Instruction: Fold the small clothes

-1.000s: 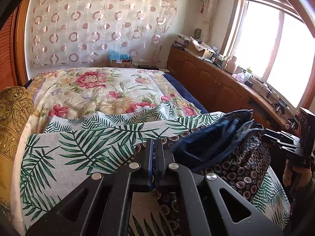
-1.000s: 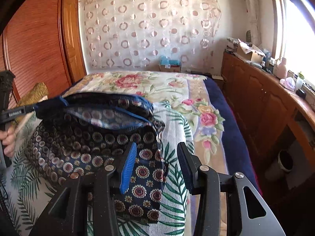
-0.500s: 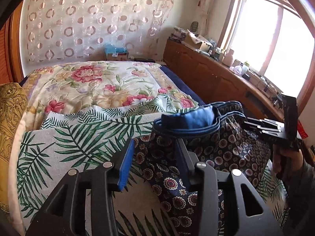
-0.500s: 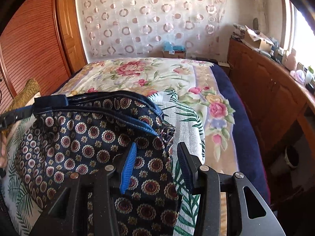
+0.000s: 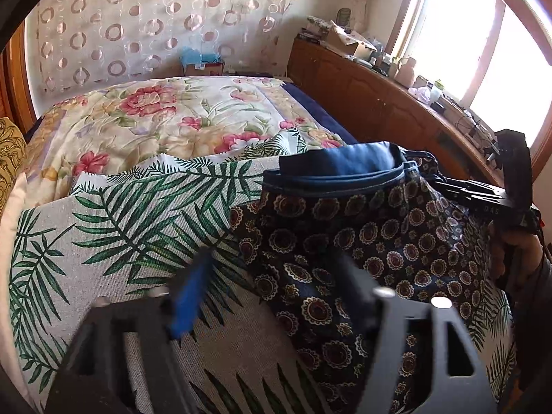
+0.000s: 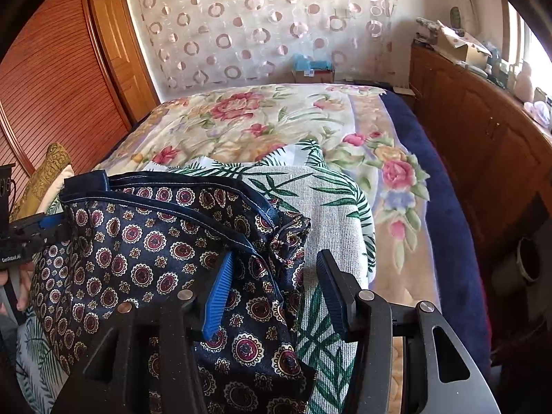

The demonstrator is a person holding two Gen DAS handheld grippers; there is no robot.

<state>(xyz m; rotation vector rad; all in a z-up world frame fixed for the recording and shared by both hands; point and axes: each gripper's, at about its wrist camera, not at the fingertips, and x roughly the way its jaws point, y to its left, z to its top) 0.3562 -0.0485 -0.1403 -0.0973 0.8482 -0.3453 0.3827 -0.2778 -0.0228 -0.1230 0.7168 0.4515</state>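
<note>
Dark navy shorts with a round medallion print (image 5: 372, 241) lie bunched on a palm-leaf cloth (image 5: 138, 227) on the bed, the plain blue waistband up. They also show in the right wrist view (image 6: 165, 241). My left gripper (image 5: 272, 286) is open, blurred, its jaws straddling the shorts' left edge. My right gripper (image 6: 272, 286) is open, its left finger over the shorts' right part, its right finger over the palm-leaf cloth (image 6: 331, 214). Each gripper shows in the other's view, at the shorts' far side: the right one (image 5: 483, 196), the left one (image 6: 24, 238).
A floral quilt (image 5: 165, 117) covers the bed behind. A gold pillow (image 5: 10, 158) lies at the left. A wooden cabinet (image 6: 483, 138) with clutter runs along the right under the window. A wooden sliding door (image 6: 51, 79) stands at the left.
My left gripper opened and let go of the shorts' waistband, then drew back. The shorts dropped and spread on the cloth. My right gripper stayed open and moved closer over the shorts.
</note>
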